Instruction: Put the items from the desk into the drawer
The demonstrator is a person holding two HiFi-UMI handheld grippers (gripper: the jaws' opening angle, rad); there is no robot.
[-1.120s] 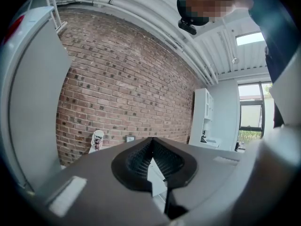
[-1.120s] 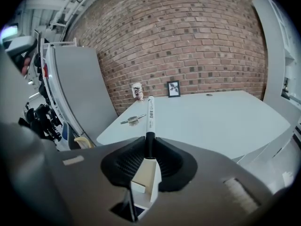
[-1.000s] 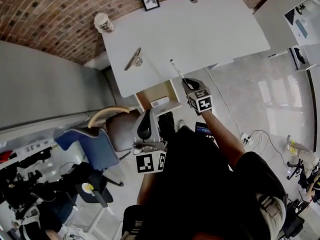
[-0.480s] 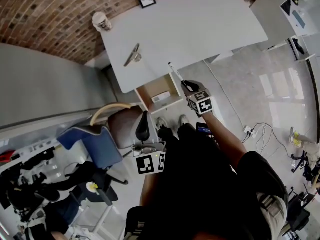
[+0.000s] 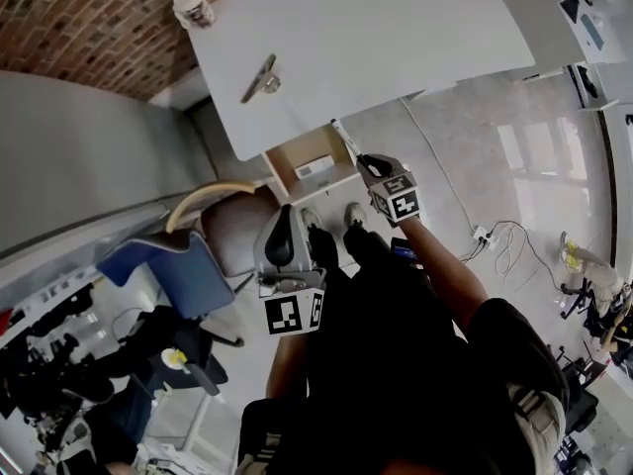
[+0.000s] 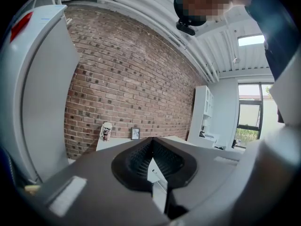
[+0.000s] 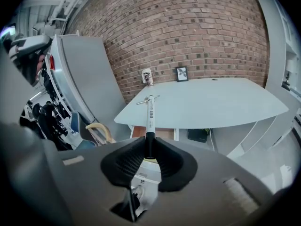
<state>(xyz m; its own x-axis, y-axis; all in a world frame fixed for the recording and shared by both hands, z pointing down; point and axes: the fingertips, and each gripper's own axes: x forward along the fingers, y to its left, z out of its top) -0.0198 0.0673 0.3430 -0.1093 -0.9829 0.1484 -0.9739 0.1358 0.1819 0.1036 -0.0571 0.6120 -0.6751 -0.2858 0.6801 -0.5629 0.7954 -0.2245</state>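
right gripper (image 7: 149, 148) clamping pen (image 7: 150, 114), desk (image 7: 216, 100) beyond

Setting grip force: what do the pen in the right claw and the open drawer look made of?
Pen: smooth white barrel with print, dark end, likely plastic. Drawer: tan, matte inner walls, wood-look, probably laminated board; can't tell for sure.

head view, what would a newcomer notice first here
The right hand-held gripper pinches a pen by the open drawer, which sticks out under the near edge of the white desk. A cup stands at the desk's far corner, next to the brick wall.
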